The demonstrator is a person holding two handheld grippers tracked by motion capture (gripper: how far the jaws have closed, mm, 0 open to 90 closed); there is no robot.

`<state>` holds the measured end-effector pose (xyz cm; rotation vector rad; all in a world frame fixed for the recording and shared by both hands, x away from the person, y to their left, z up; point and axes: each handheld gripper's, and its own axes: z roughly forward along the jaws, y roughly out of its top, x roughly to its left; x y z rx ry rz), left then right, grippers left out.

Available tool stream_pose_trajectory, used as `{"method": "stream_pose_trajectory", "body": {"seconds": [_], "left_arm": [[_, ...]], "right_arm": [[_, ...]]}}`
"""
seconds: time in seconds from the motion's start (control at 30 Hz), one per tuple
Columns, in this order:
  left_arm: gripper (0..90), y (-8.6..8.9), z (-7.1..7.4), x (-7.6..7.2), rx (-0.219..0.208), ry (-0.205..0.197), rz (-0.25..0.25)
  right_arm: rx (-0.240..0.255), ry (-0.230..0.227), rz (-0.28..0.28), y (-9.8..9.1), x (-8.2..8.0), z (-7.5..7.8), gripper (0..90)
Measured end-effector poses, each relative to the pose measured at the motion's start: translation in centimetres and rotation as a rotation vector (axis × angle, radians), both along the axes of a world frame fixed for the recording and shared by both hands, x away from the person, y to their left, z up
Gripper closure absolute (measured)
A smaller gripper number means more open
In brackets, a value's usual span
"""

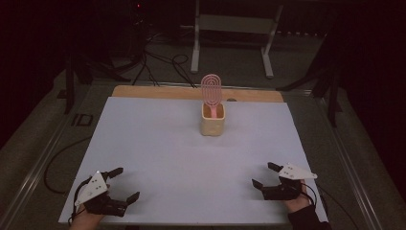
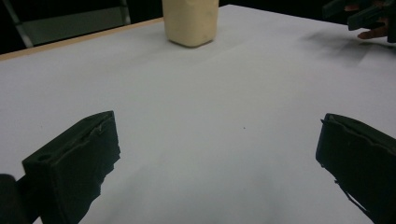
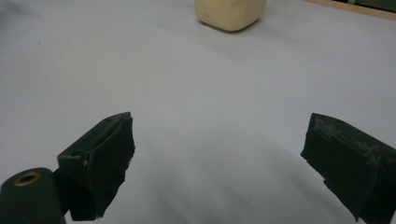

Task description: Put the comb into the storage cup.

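The left tongs (image 2: 217, 154) are wide open over the white counter (image 2: 210, 107), holding nothing. A cream cup (image 2: 190, 21) stands far ahead. The right tongs (image 2: 359, 14) peek in at the top corner.

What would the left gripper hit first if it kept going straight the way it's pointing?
Probably the cream cup, which sits just left of centre ahead of the open left gripper; depth is unclear, and it might slip past on the right.
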<state>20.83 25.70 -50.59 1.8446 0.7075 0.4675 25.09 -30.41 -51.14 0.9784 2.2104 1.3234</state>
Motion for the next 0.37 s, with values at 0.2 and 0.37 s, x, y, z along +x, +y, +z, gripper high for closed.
{"method": "stream_pose_trajectory", "body": {"seconds": [0.2,0.37], "left_arm": [[0.0,-0.05,-0.01,-0.01,0.001,0.002,0.002],[0.0,-0.06,0.03,-0.02,0.004,-0.002,0.0]], "right_arm": [[0.0,-0.008,-0.008,-0.01,-0.08,0.16,8.7],[0.011,-0.009,0.001,0.02,-0.19,0.26,8.7]]}}
